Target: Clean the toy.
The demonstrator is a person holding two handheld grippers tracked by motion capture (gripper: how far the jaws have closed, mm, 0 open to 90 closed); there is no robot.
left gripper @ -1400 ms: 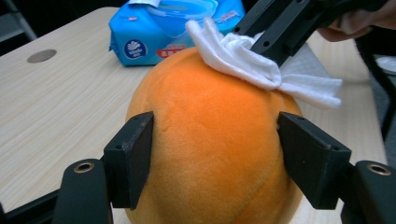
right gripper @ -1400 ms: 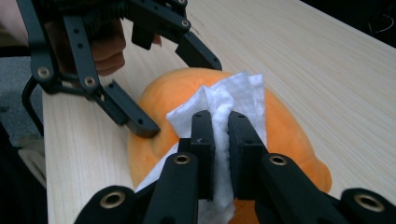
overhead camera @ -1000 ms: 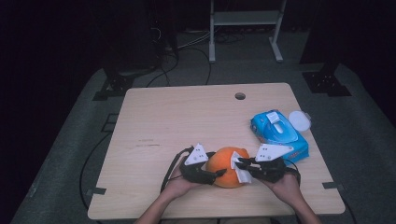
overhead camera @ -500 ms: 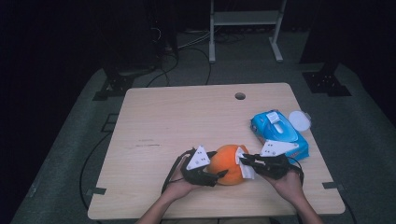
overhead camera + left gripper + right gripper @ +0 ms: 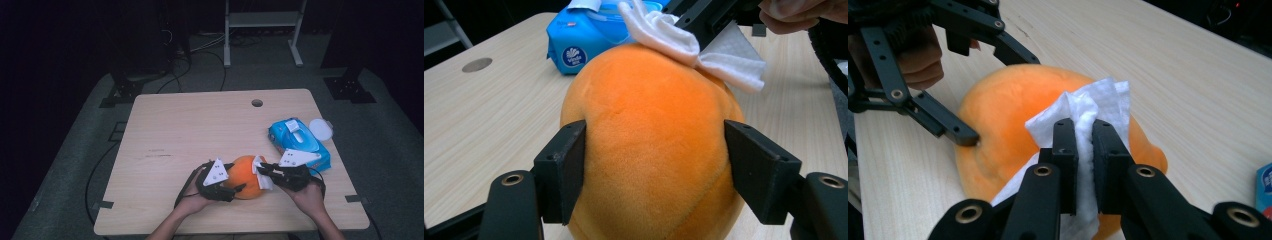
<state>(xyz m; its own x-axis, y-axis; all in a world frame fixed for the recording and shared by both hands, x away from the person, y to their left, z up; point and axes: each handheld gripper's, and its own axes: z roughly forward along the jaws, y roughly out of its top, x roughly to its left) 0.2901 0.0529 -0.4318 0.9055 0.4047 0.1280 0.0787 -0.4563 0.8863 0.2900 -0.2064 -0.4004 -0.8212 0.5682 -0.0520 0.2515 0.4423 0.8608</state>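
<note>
1. Two grippers meet on one orange plush toy (image 5: 246, 176) at the near edge of the table (image 5: 190, 130); the left gripper (image 5: 655, 165) has the toy between its fingers (image 5: 566, 165), both pads pressed on the toy's flanks.
2. Its jaws have just been opening a little, and the toy sits between them all the same.
3. The right gripper (image 5: 1084, 150) is pinched tight on a white wipe (image 5: 1088, 112), the folded cloth bulging up between its fingers (image 5: 1066, 150).
4. Just beyond those fingertips the wipe lies on the top of the toy, touching the plush.
5. Since a second ago both hands have barely shifted; the toy has stayed in the same spot, and the wipe has stayed on its right shoulder.
6. Farther off, past the right gripper, a blue wipes pack (image 5: 298, 141) lies on the table, with a round white lid (image 5: 320, 129) just beside its far corner.
</note>
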